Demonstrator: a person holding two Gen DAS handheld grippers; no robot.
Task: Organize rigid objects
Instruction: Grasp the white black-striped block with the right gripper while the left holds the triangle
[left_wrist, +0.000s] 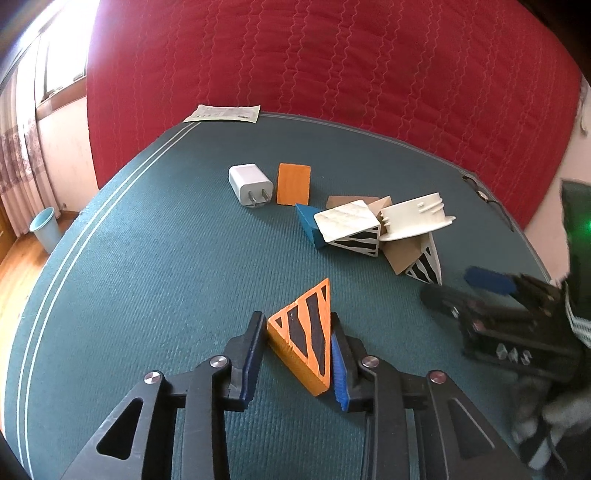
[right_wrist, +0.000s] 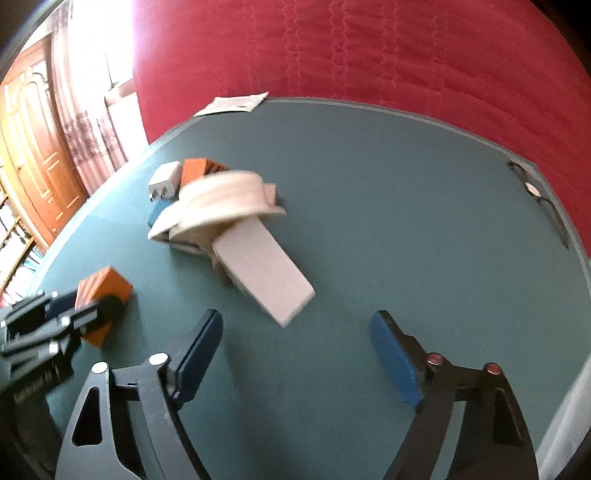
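Left claw (left_wrist: 298, 334) tilted down, around orange wedge (left_wrist: 304, 336).

Teal table (left_wrist: 147, 258): white charger (left_wrist: 249, 184), orange block (left_wrist: 293, 184), paper (left_wrist: 223, 113), block pile (left_wrist: 373, 232).

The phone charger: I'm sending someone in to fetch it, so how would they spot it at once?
Look at the green mat in front of the red quilt. Towards its far side, left of the pile of blocks, the charger lies beside an orange block. It is the only smooth white cube with two metal prongs.
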